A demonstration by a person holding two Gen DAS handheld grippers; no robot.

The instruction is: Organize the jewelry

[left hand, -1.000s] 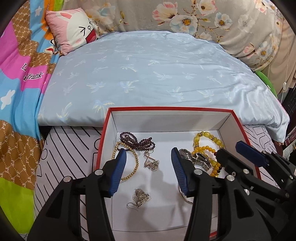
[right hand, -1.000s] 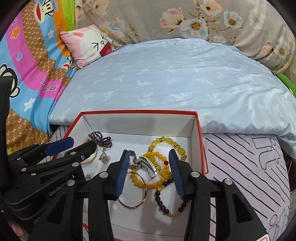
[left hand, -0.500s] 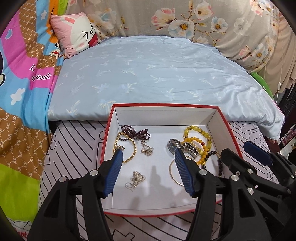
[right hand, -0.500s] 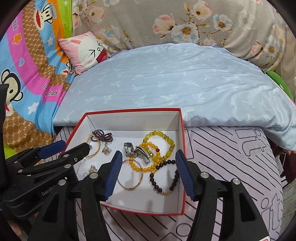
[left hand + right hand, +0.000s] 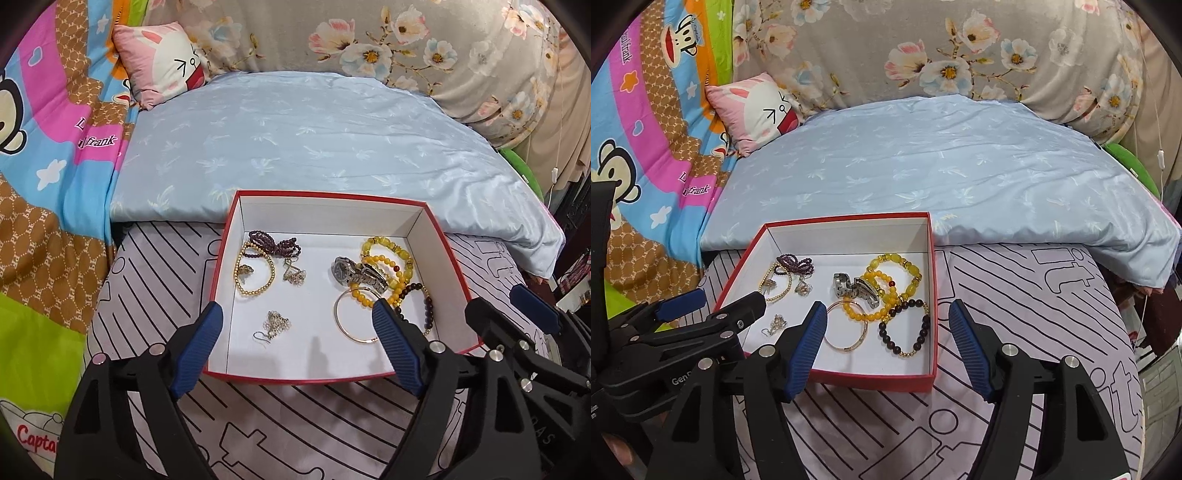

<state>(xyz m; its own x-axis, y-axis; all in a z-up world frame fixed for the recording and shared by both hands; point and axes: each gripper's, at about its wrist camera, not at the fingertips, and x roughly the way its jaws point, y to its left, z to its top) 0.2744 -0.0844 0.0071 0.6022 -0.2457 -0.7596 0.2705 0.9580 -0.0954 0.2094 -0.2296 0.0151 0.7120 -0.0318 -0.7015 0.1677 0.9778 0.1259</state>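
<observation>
Red-rimmed white cardboard box (image 5: pixel 439 236) sits centre frame on the striped lilac cover (image 5: pixel 295 417), and both the left gripper (image 5: pixel 295 347) and right gripper (image 5: pixel 888 345) hang spread wide and empty at its near edge. Best bet, I'd say: drop onto the loose silver chain earring (image 5: pixel 273 326) low in the box, since the yellow bead bracelets (image 5: pixel 886 291) and steel watch (image 5: pixel 356 275) on the right lie tangled.
</observation>
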